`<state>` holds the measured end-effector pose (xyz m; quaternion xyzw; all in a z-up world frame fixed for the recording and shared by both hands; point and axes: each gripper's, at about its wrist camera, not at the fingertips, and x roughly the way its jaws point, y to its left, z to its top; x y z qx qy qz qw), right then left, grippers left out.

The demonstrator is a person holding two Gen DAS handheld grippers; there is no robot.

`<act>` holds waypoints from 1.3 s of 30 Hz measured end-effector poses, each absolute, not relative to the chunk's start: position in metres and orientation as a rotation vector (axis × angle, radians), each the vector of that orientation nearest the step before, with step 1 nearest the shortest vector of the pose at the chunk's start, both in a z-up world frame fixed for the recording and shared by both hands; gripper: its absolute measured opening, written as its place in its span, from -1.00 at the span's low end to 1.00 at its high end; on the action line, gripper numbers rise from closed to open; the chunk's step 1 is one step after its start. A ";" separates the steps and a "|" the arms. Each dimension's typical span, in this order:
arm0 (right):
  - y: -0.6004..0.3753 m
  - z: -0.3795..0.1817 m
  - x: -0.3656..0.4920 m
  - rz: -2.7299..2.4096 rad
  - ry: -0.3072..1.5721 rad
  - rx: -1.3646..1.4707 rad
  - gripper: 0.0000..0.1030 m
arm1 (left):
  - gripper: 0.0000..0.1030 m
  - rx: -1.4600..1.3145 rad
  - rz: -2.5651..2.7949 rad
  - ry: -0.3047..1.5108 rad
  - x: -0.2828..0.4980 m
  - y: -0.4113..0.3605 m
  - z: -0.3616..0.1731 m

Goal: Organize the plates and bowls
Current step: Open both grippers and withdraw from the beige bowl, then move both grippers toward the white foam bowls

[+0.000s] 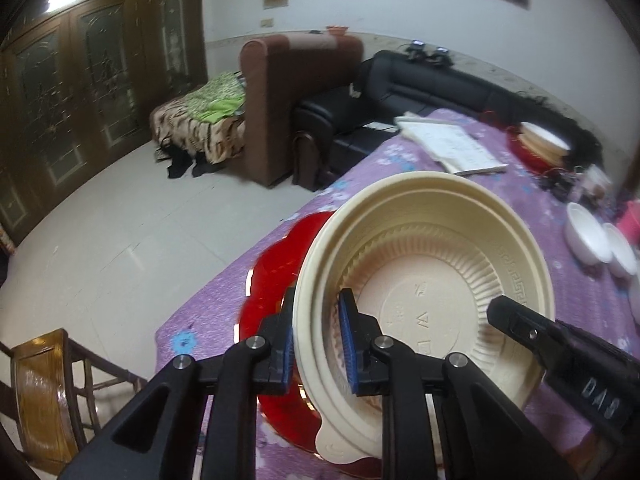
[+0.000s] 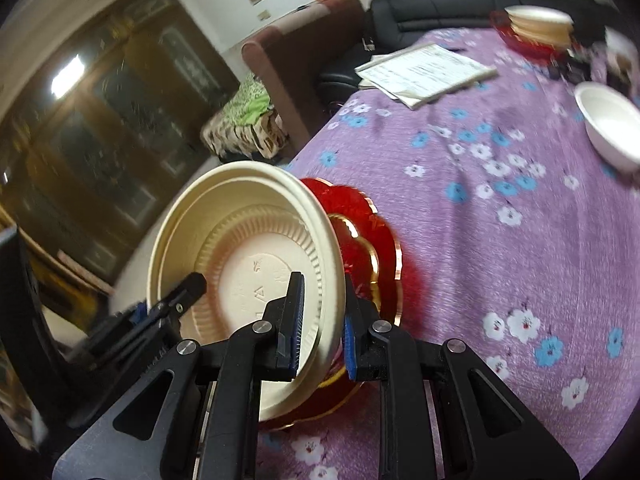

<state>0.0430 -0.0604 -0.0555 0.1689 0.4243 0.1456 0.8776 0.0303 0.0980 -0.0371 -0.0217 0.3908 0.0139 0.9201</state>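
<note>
A large cream bowl (image 1: 420, 304) (image 2: 248, 272) is tilted over a red scalloped plate (image 1: 276, 264) (image 2: 360, 232) near the left edge of the purple flowered table (image 2: 500, 240). My left gripper (image 1: 318, 296) is shut on the bowl's near-left rim, one blue pad outside and one inside. My right gripper (image 2: 322, 280) is shut on the opposite side of the rim in the same way. Each view shows the other gripper's black tip resting on the bowl. The bowl hides much of the red plate.
Two white bowls (image 1: 588, 236) (image 2: 608, 124) sit at the right. A stack of cream plates on a red dish (image 1: 540, 140) (image 2: 536, 24) is at the far end, beside loose papers (image 1: 452, 140) (image 2: 428, 68). A wooden chair (image 1: 40, 392) stands by the table's near-left corner.
</note>
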 end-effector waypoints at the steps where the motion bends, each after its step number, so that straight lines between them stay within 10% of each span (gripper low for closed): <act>1: -0.056 -0.055 0.042 0.292 0.882 0.317 -0.63 | -0.61 -0.047 0.045 0.808 0.031 0.099 -0.038; 9: -0.078 -0.040 0.032 0.299 0.739 0.305 -0.21 | -0.08 -0.057 0.121 0.737 0.026 0.106 -0.022; 39: -0.330 -0.054 0.004 -0.058 0.699 0.609 -0.21 | 0.45 0.184 -0.408 0.921 0.045 -0.139 -0.040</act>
